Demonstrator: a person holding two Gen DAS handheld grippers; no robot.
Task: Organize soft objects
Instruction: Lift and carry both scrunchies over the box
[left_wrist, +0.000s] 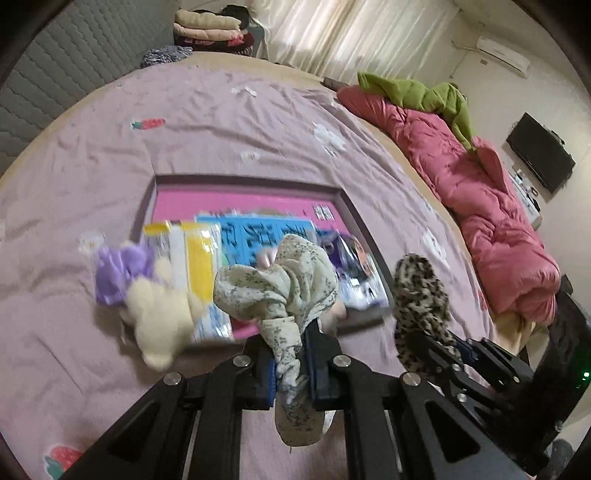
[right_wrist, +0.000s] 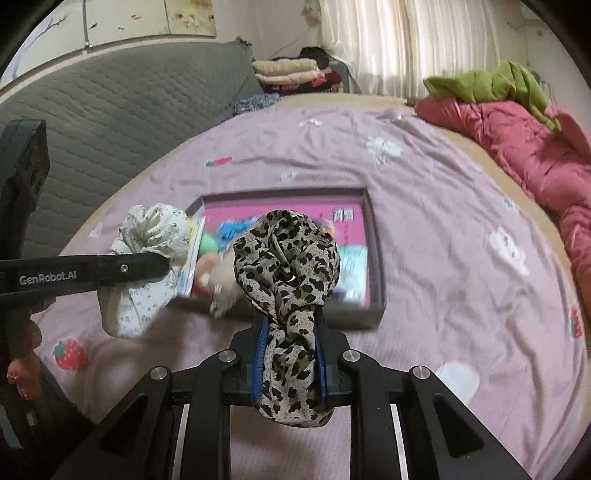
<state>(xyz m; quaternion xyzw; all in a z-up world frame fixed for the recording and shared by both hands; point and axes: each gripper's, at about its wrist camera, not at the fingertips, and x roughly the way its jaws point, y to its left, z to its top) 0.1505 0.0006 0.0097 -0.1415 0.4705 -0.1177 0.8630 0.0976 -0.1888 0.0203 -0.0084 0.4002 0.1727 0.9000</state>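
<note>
Left wrist view: left gripper (left_wrist: 290, 354) clamped tight on a bunched cream floral cloth (left_wrist: 280, 284) above a shallow pink-lined box (left_wrist: 354, 214); cream plush toy (left_wrist: 159, 314) beside. Right wrist view: right gripper (right_wrist: 290, 354) pinching a leopard-print scarf (right_wrist: 288, 266); "GenRobot.AI" printed on the other tool.

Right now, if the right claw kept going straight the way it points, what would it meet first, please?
Probably the shallow box on the bed, beyond the leopard-print cloth the right claw holds; depth is unclear.
</note>
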